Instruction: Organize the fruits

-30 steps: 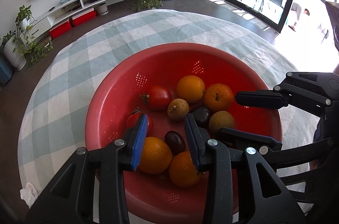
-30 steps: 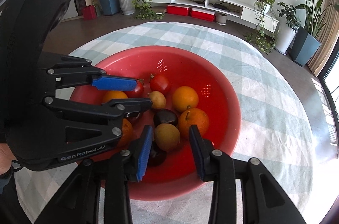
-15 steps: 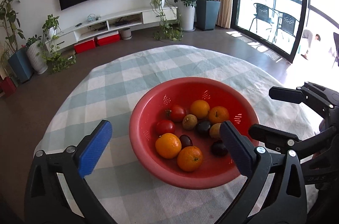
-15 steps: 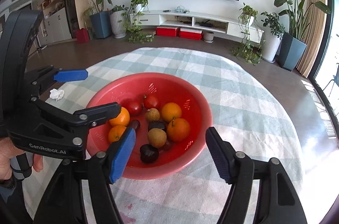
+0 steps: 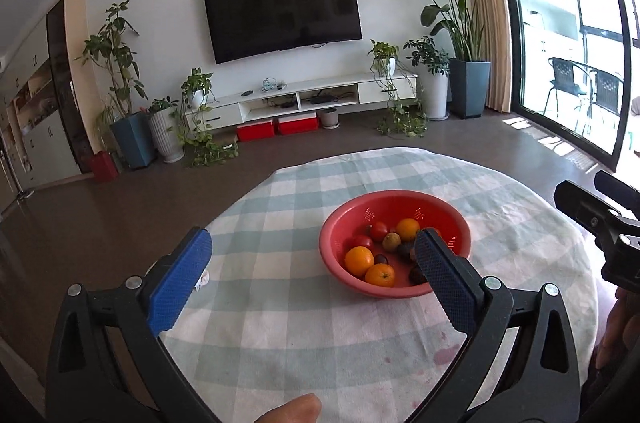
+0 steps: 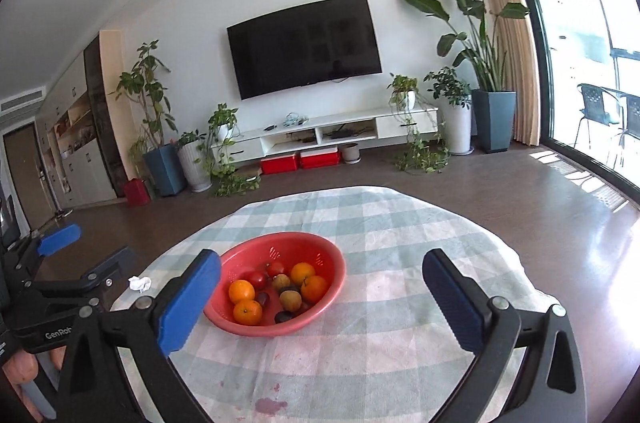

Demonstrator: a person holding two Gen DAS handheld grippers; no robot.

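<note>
A red colander bowl (image 5: 340, 235) sits on the round checked tablecloth (image 5: 280, 303) and holds several fruits: oranges (image 5: 359, 260), red tomatoes (image 5: 378, 230), brown longans and dark plums. It also shows in the right wrist view (image 6: 332, 265), with oranges (image 6: 241, 291) inside. My left gripper (image 5: 310, 283) is open and empty, pulled back above the table's near side. My right gripper (image 6: 320, 303) is open and empty, also held back from the bowl. The left gripper shows at the left edge of the right wrist view (image 6: 60, 287).
A crumpled white tissue (image 6: 140, 283) lies on the cloth left of the bowl. Pink stains (image 6: 270, 405) mark the near cloth. Beyond the table are a TV (image 5: 282, 9), a low white console, potted plants and a glass door at right.
Both grippers have opened wide and pulled up and back from the bowl. The fruits stay in the bowl, which now looks small and farther away.
</note>
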